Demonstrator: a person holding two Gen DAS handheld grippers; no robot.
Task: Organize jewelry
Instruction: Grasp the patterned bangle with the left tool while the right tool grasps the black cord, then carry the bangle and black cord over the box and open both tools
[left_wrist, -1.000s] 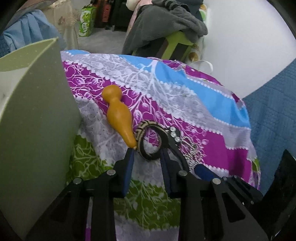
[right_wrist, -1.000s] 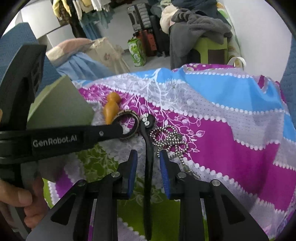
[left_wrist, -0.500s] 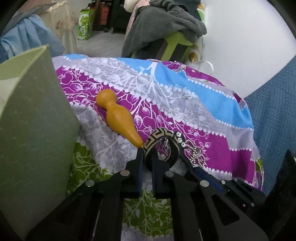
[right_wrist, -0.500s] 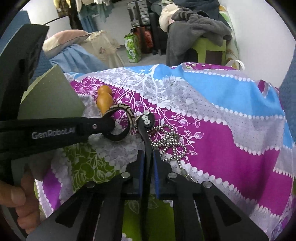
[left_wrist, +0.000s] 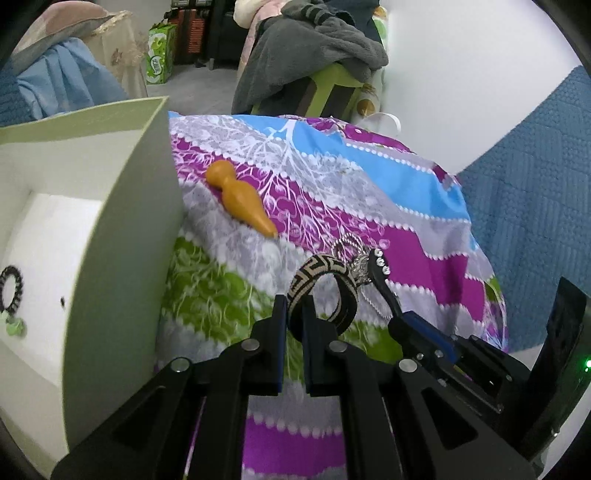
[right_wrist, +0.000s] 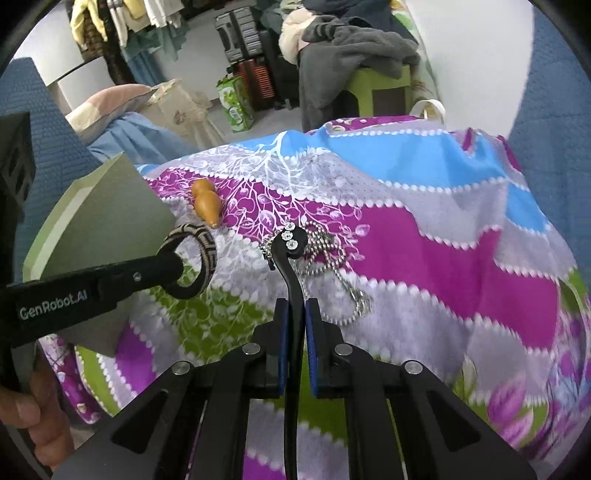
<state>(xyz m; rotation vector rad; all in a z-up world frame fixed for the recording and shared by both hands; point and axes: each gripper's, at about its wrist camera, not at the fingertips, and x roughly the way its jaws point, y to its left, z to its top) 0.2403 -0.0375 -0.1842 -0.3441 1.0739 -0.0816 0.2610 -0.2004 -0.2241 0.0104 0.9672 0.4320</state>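
Observation:
My left gripper (left_wrist: 293, 314) is shut on a black-and-beige patterned bangle (left_wrist: 325, 284) and holds it above the cloth; the bangle also shows in the right wrist view (right_wrist: 199, 254). My right gripper (right_wrist: 294, 317) is shut on a black hair clip (right_wrist: 291, 266) with rhinestones at its tip, also seen in the left wrist view (left_wrist: 384, 284). A silver bead chain (right_wrist: 332, 273) lies on the cloth under the clip. An open pale green box (left_wrist: 122, 240) stands at the left, with a black hair tie (left_wrist: 11, 291) inside.
An orange gourd-shaped piece (left_wrist: 240, 199) lies on the patterned cloth (left_wrist: 369, 192) next to the box. A blue quilt (left_wrist: 535, 203) lies to the right. A stool with grey clothes (left_wrist: 314, 48) stands beyond the cloth's far edge.
Both grippers closed, the left on the bangle, the right on the hair clip. The left gripper lifted the bangle and moved toward the box, whose inside now shows.

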